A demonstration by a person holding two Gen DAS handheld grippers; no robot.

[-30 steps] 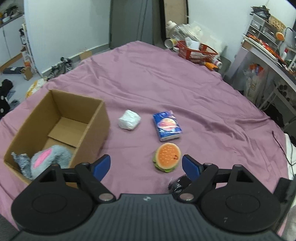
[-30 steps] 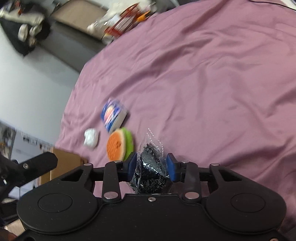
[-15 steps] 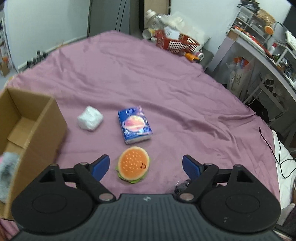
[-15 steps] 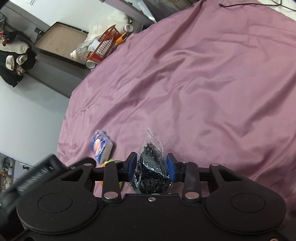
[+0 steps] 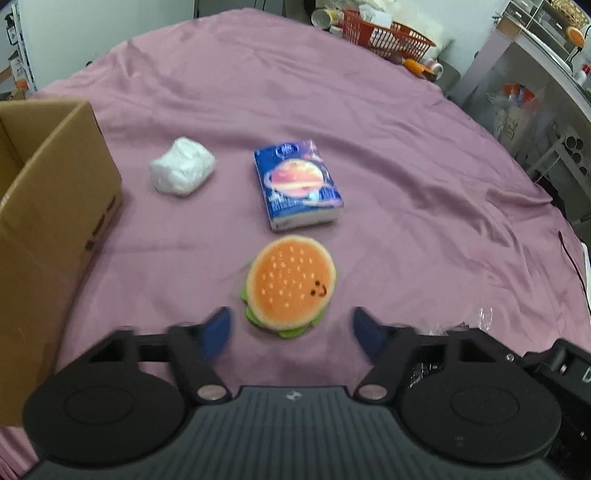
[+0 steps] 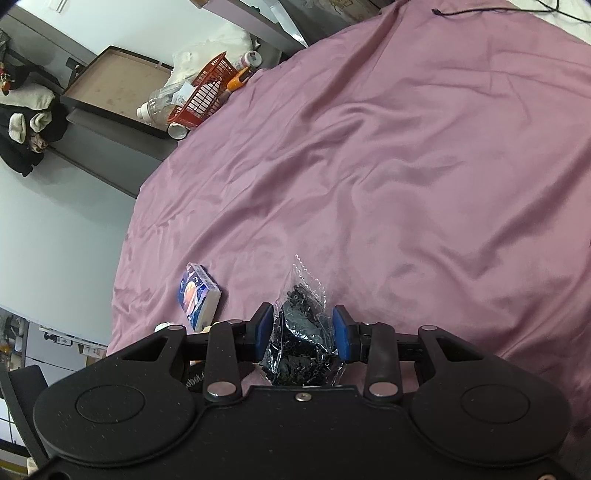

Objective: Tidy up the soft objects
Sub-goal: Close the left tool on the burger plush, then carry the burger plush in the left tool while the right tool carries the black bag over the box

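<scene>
A plush hamburger (image 5: 291, 282) lies on the purple sheet (image 5: 406, 166), just ahead of my left gripper (image 5: 291, 330). Its near edge sits between the blue fingertips (image 5: 218, 328). The jaws are closing, and both pads stand apart from the plush. Beyond it lie a blue tissue pack (image 5: 297, 182) and a white wrapped wad (image 5: 182, 171). A cardboard box (image 5: 51, 229) stands open at the left. My right gripper (image 6: 303, 332) is shut on a clear bag of small black pieces (image 6: 299, 347). The tissue pack (image 6: 199, 295) shows to its left.
A red basket (image 5: 388, 33) with bottles sits past the bed's far edge. Metal shelving (image 5: 554, 122) and bags stand at the right. A black cable (image 5: 572, 266) runs along the sheet's right edge. The sheet ahead of the right gripper (image 6: 406, 166) is wrinkled.
My left gripper sank and moved right from the box toward the hamburger, and its jaws narrowed. The right gripper's view swung early on, then held still with the bag in it.
</scene>
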